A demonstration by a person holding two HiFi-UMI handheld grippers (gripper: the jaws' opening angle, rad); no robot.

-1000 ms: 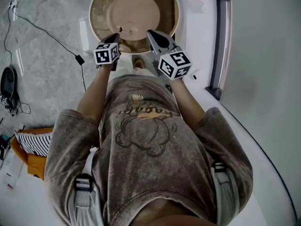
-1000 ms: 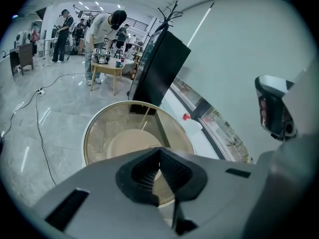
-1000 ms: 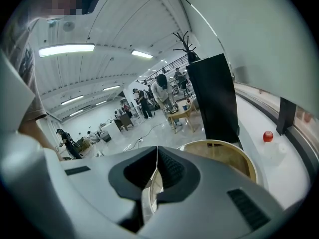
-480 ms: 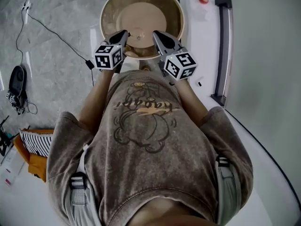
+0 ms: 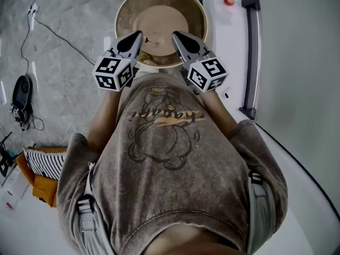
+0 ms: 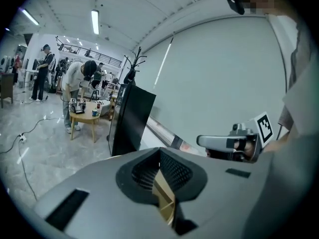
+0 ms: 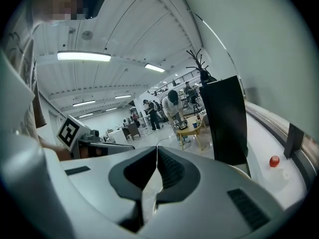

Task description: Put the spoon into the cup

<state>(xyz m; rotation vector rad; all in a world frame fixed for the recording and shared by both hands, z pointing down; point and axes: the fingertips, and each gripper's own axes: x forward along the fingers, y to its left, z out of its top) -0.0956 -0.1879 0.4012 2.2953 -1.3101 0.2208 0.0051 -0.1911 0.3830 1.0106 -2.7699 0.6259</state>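
Observation:
Seen from the head view, both grippers hover side by side over a round tan table (image 5: 123,9) with a raised rim. My left gripper (image 5: 139,34) is shut, and so is my right gripper (image 5: 174,34); neither holds anything. Between their tips a small object (image 5: 154,36) lies on the table top, too small to identify. I cannot make out a spoon or a cup. The left gripper view has its jaws (image 6: 160,151) meeting, with the right gripper (image 6: 200,141) off to the side. In the right gripper view the jaws (image 7: 157,148) also meet.
A cable (image 5: 58,33) and a black device (image 5: 21,92) lie on the marble floor at left, with a striped bag (image 5: 40,161) lower down. A white counter with a red knob (image 5: 228,0) and a black rail (image 5: 252,47) runs at right. A black panel (image 6: 129,118) stands ahead; people stand far behind.
Both grippers have risen toward the head camera, the left one much more; its marker cube now looks larger and sits lower left. Both stayed shut.

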